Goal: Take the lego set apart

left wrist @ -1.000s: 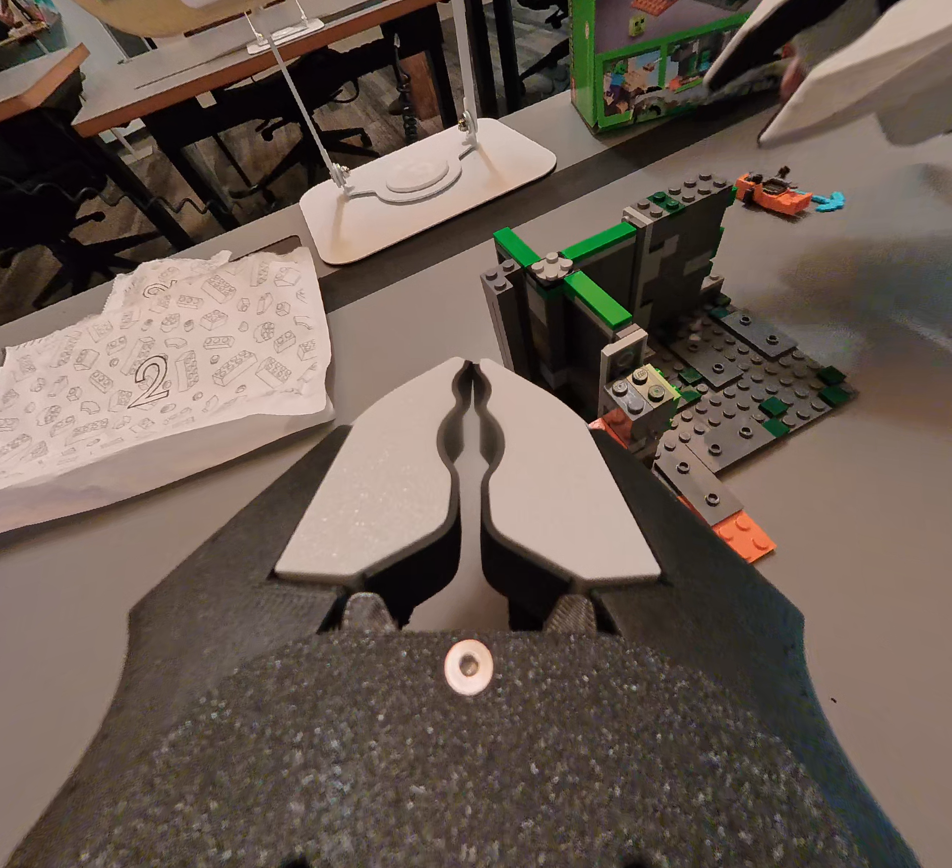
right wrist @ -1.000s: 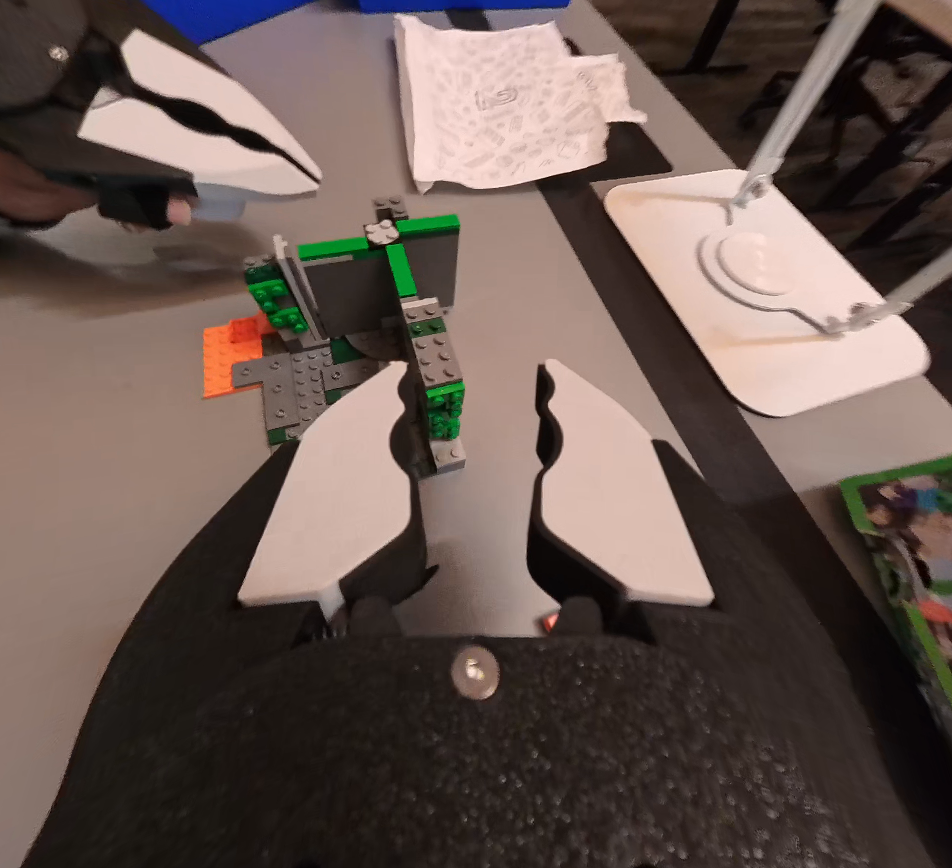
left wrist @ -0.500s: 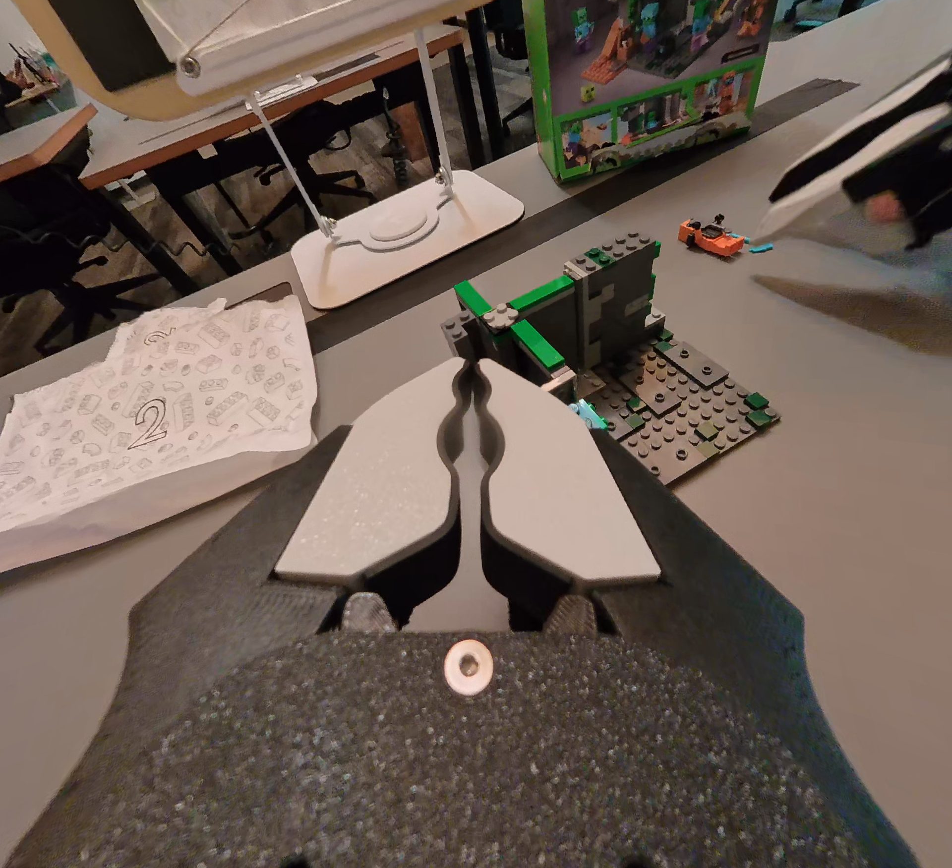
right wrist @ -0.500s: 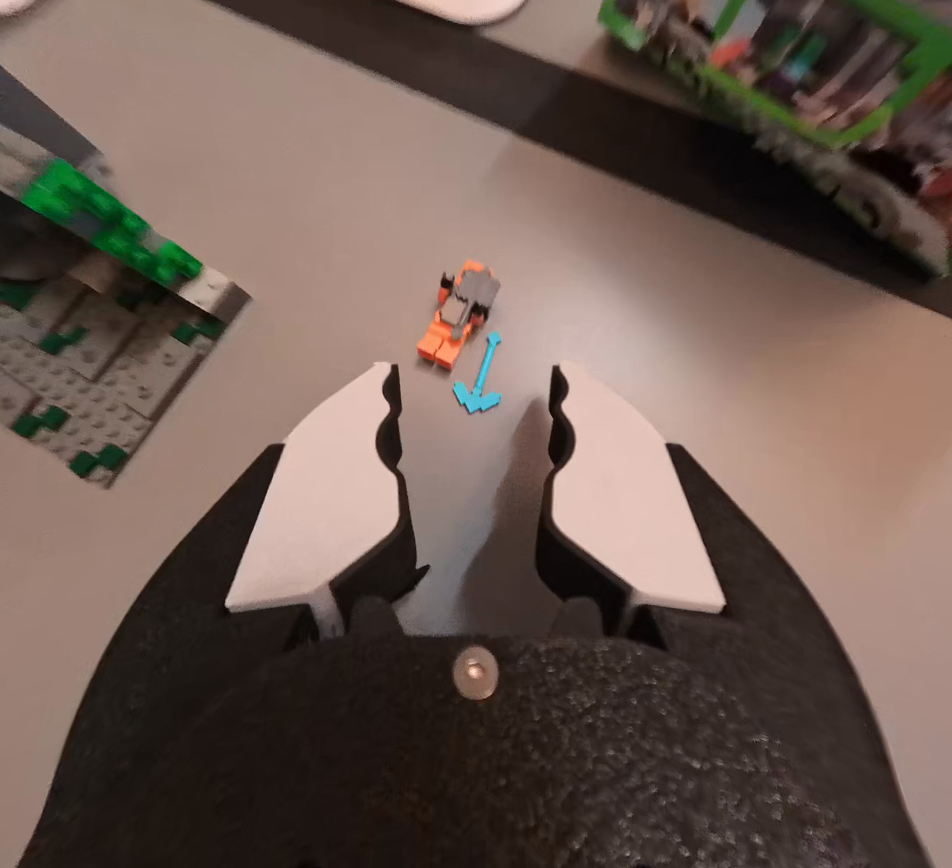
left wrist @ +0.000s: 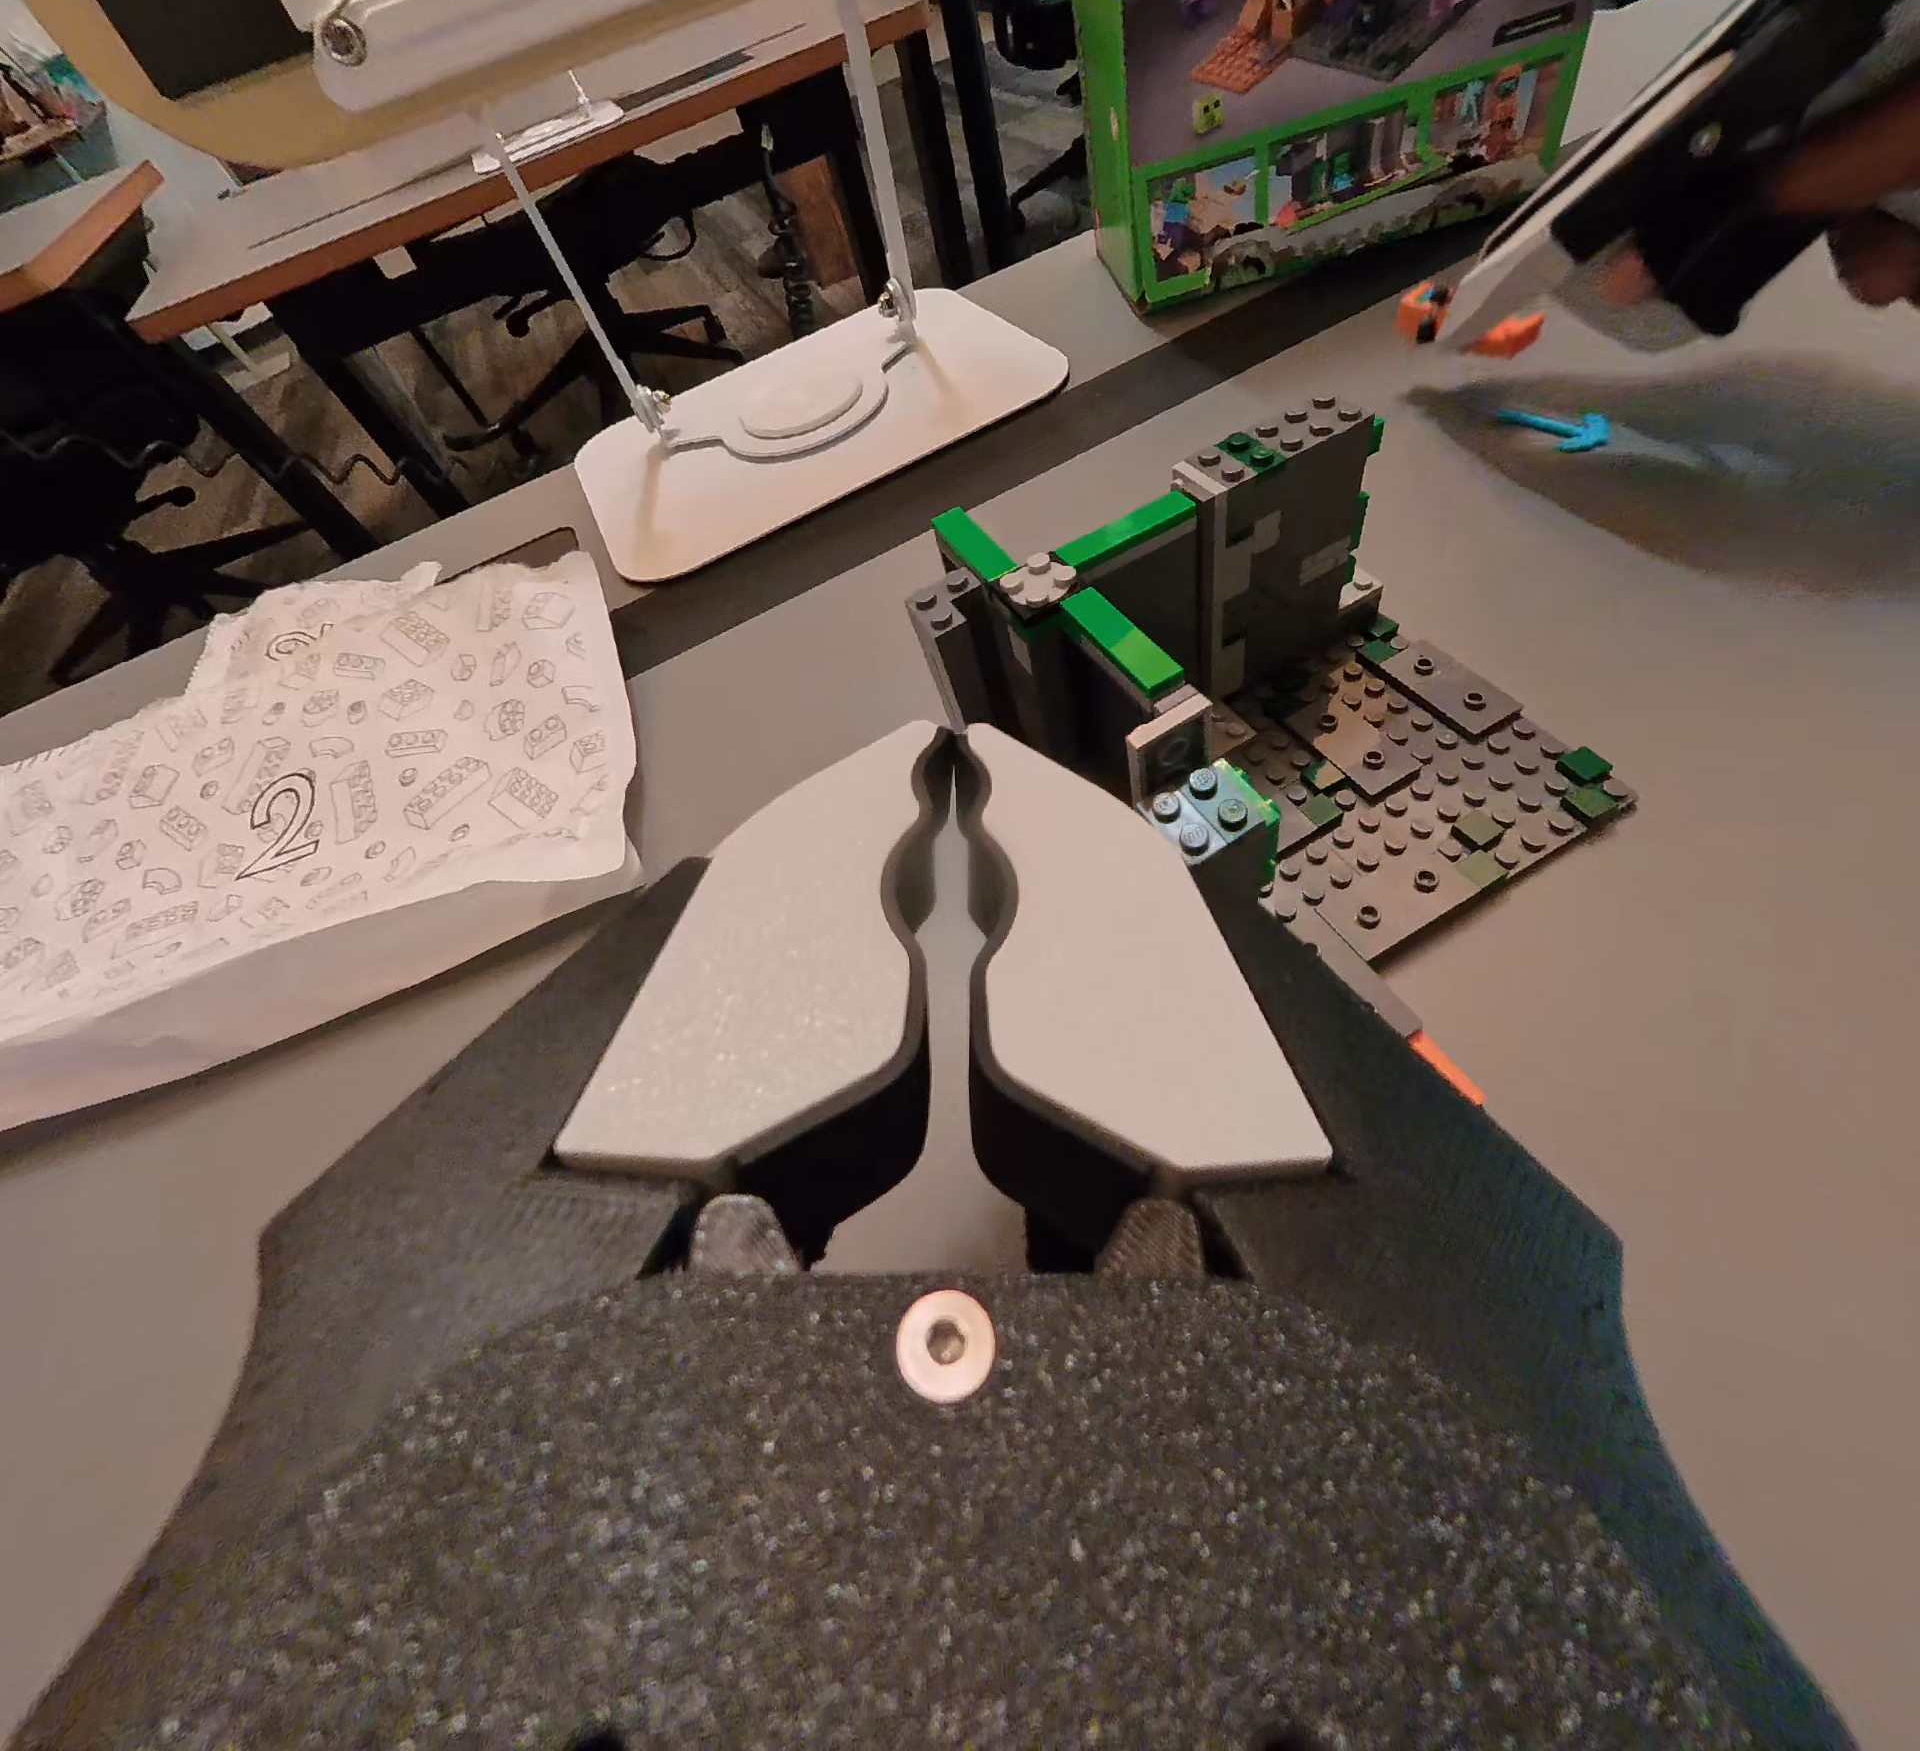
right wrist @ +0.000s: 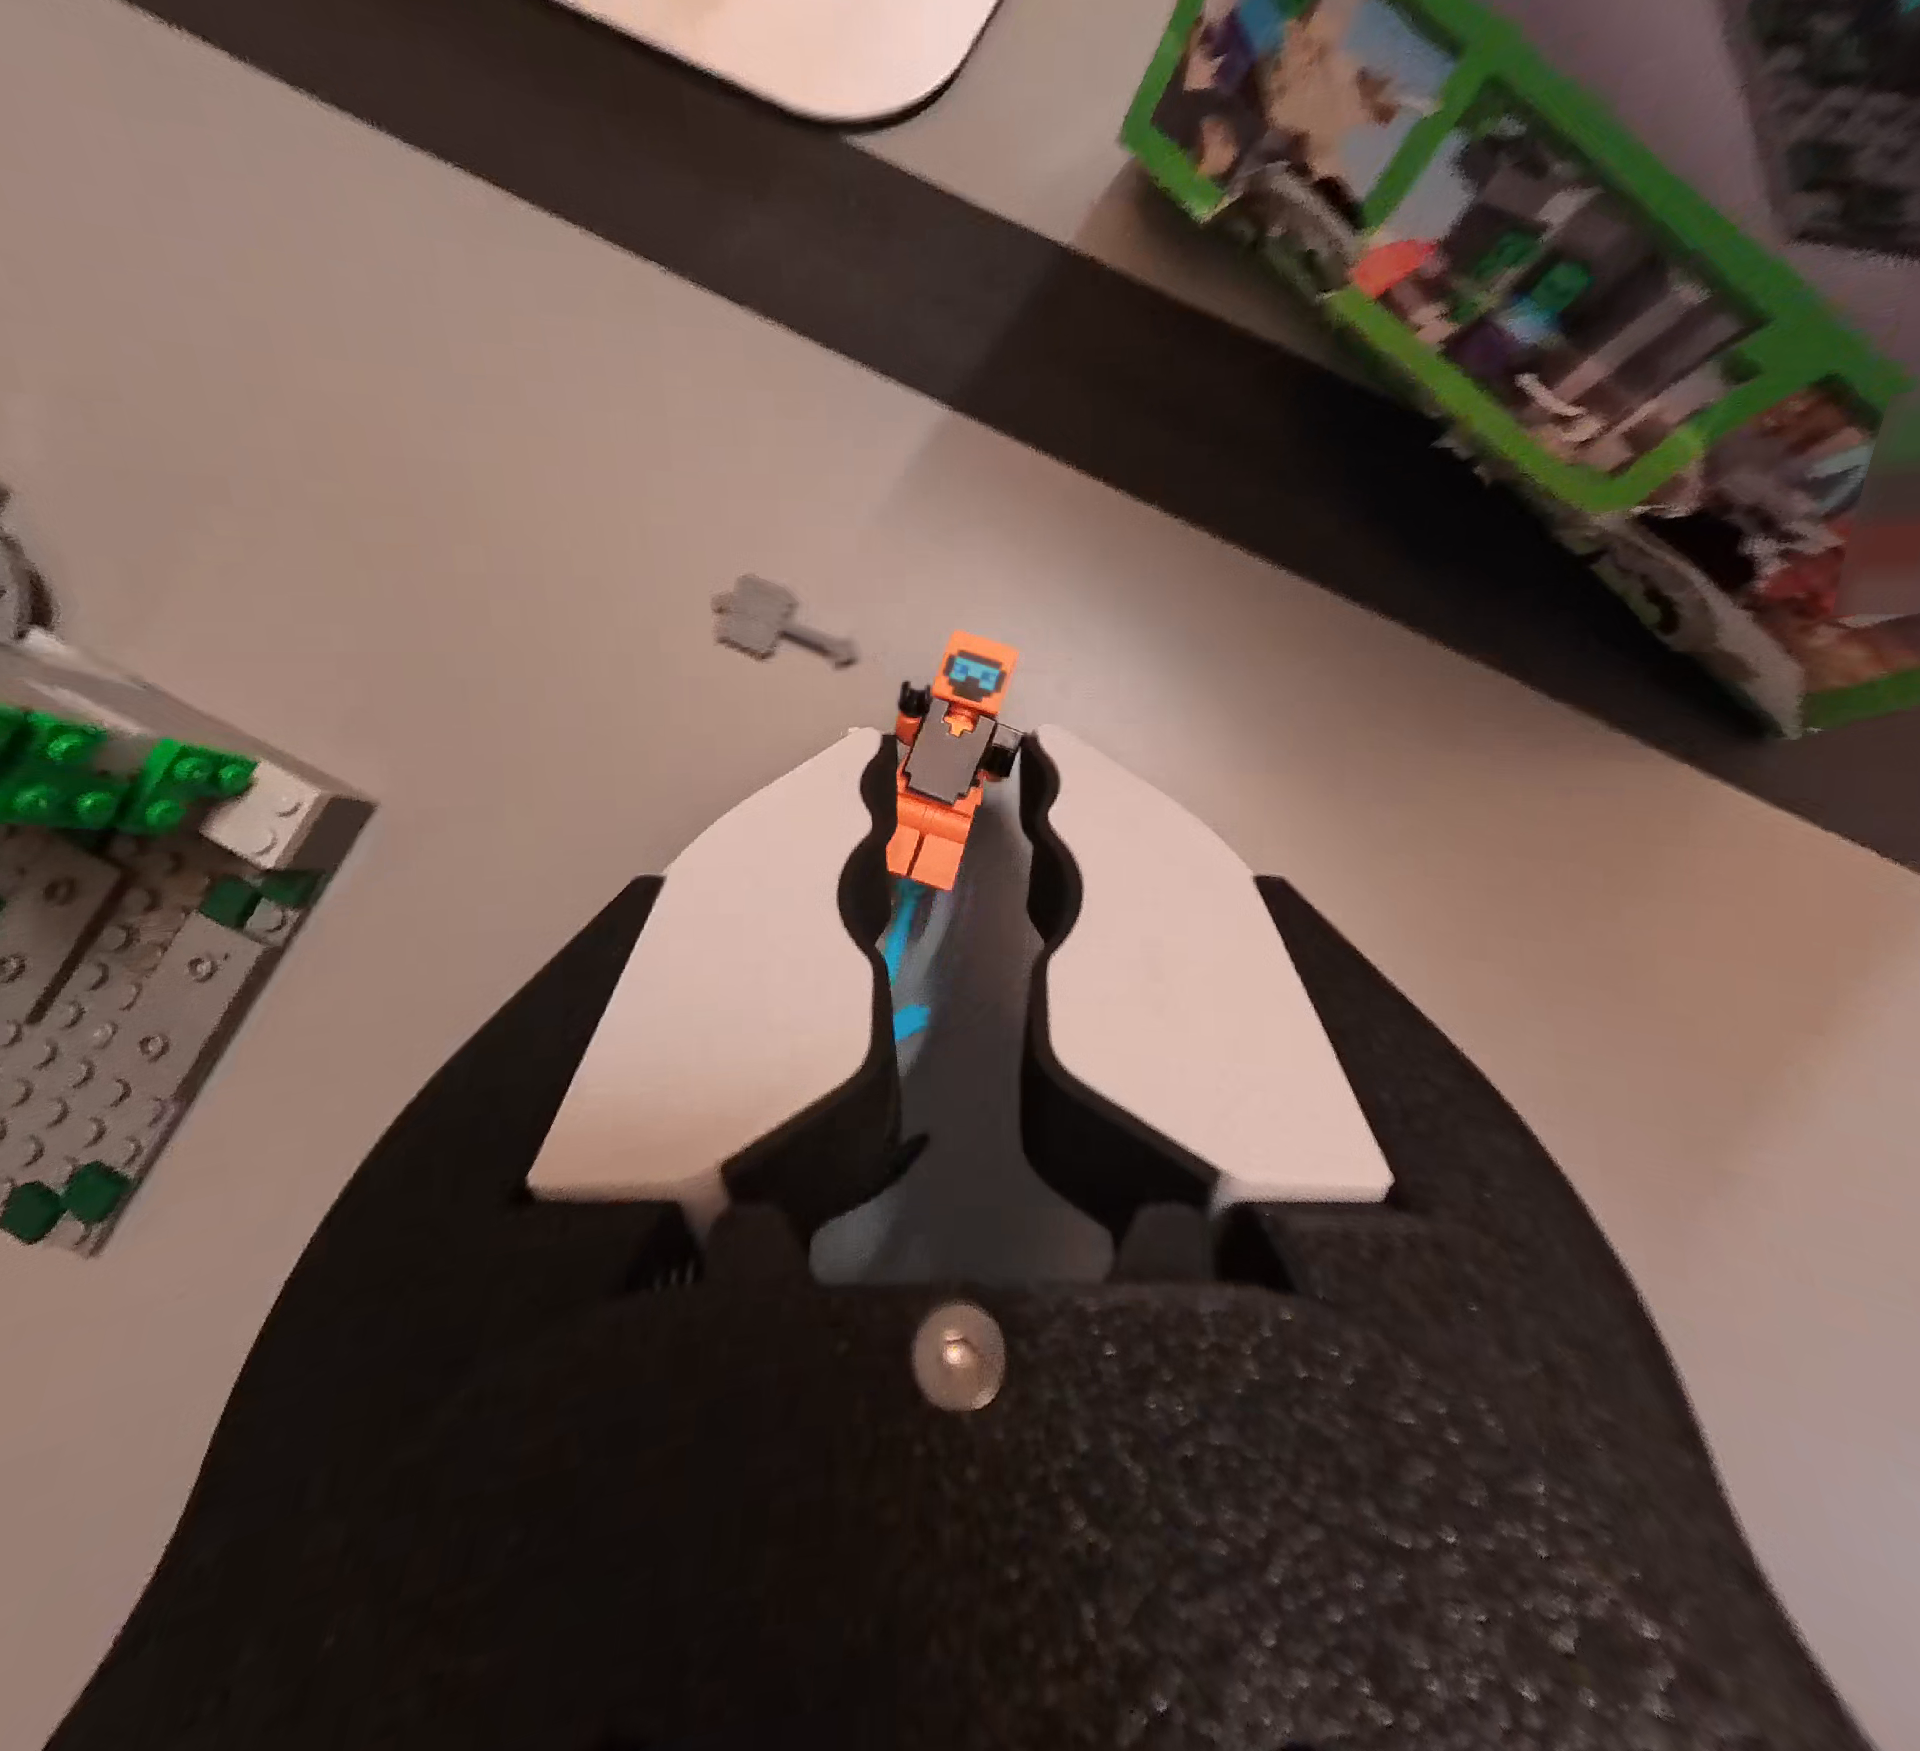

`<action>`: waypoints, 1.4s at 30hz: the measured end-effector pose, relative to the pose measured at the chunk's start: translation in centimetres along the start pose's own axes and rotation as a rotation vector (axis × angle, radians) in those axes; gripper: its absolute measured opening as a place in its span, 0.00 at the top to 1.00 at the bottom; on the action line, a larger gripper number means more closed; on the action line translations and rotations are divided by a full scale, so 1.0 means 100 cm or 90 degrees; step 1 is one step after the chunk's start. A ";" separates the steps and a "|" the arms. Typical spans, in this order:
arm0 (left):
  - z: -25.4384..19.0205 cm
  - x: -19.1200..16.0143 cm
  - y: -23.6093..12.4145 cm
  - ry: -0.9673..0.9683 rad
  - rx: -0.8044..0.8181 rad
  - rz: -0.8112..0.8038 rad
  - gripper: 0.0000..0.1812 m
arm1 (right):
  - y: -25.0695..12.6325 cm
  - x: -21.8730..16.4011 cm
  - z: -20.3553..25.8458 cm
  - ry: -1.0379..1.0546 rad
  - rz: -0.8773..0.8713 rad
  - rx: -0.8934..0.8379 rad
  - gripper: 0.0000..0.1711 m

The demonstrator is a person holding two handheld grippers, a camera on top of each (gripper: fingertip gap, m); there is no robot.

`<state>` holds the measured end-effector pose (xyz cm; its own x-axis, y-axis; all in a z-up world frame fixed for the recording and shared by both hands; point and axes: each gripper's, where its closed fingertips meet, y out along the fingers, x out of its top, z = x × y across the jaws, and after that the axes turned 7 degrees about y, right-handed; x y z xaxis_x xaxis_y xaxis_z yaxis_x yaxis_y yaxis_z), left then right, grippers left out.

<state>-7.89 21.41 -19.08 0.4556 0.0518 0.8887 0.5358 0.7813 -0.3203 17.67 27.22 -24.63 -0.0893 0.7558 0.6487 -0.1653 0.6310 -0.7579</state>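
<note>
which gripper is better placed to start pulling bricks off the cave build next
Left. The left gripper is shut and empty, its tips right beside the green and grey build. The right gripper is off to the side, shut on the orange minifigure.

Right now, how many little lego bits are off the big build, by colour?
Orange: 1, the figure, held in the right gripper
Blue: 1, the pickaxe
Grey: 1, the small tool
Total: 3
</note>
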 end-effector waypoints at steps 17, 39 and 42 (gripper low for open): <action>-0.001 -0.005 0.002 0.007 -0.003 0.007 1.00 | -0.003 0.006 -0.079 0.002 -0.020 -0.056 0.76; -0.003 -0.004 0.001 0.010 -0.006 0.009 1.00 | -0.010 -0.041 0.006 -0.056 0.029 0.031 0.99; -0.003 -0.005 0.001 0.007 -0.005 0.011 1.00 | -0.021 -0.020 -0.011 -0.013 -0.027 0.021 0.99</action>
<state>-7.81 21.31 -19.66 0.4729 0.0576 0.8792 0.5337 0.7752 -0.3379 19.23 24.63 -24.40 -0.1021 0.7245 0.6817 -0.2011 0.6561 -0.7274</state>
